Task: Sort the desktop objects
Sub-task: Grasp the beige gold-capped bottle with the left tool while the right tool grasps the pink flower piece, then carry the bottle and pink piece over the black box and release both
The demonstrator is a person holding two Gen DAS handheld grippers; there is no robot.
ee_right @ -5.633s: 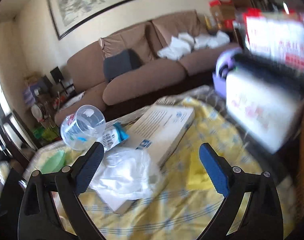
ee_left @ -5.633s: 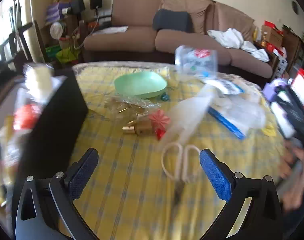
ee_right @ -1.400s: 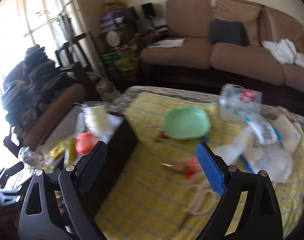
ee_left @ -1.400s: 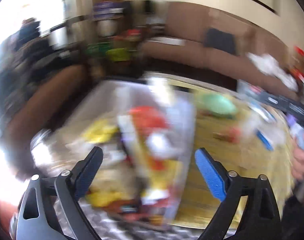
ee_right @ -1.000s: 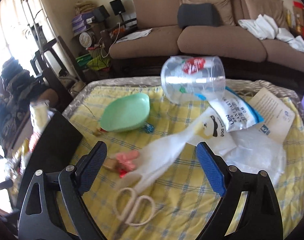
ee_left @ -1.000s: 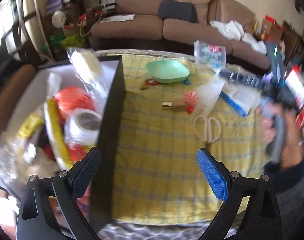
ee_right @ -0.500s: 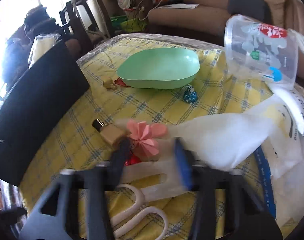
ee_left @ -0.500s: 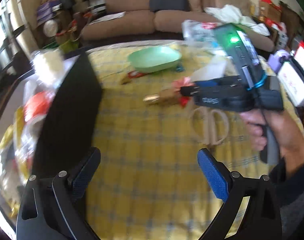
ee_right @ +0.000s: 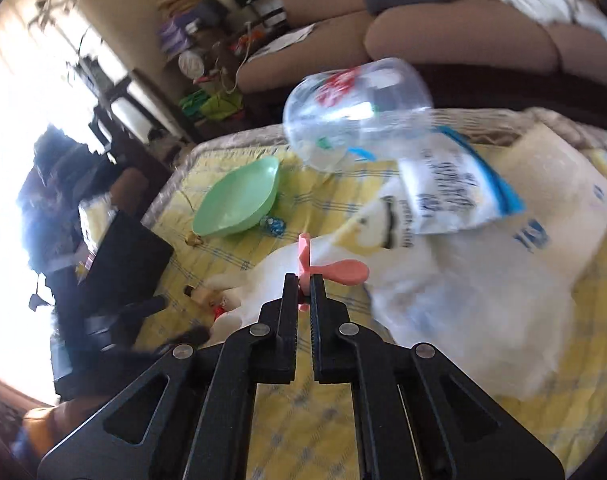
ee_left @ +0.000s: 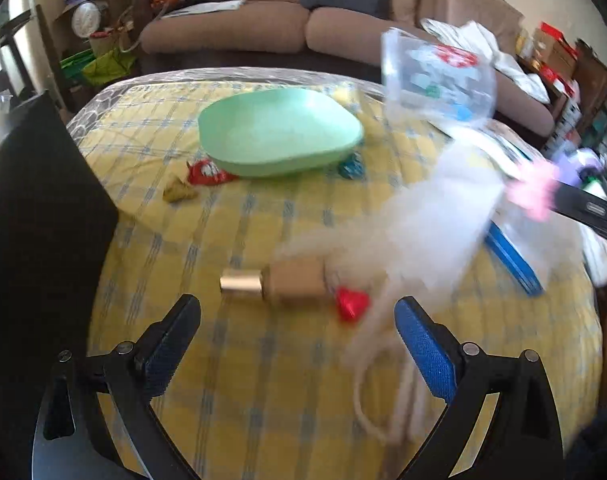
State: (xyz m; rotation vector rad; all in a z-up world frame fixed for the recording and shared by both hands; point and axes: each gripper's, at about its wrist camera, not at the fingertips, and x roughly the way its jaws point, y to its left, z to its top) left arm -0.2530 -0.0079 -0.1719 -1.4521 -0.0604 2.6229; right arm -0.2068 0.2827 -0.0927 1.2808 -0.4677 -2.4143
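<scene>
- Pink paper flower (ee_right: 330,271) pinched in the closed right gripper (ee_right: 304,280), lifted over the counter (ee_right: 303,420).
- Left gripper (ee_left: 297,322), open and empty, faces the perfume bottle (ee_left: 277,282) at twelve o'clock, long axis crosswise.

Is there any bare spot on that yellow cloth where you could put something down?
Yes: the near stretch between the black box and the scissors, in front of the small tan bottle. The far right is crowded with plastic bags and the clear tub.

Glossy plastic green bowl (ee_left: 279,132), clear plastic cup (ee_right: 355,112), woven yellow checked tablecloth (ee_left: 263,380), shiny metal cap (ee_left: 240,283).
</scene>
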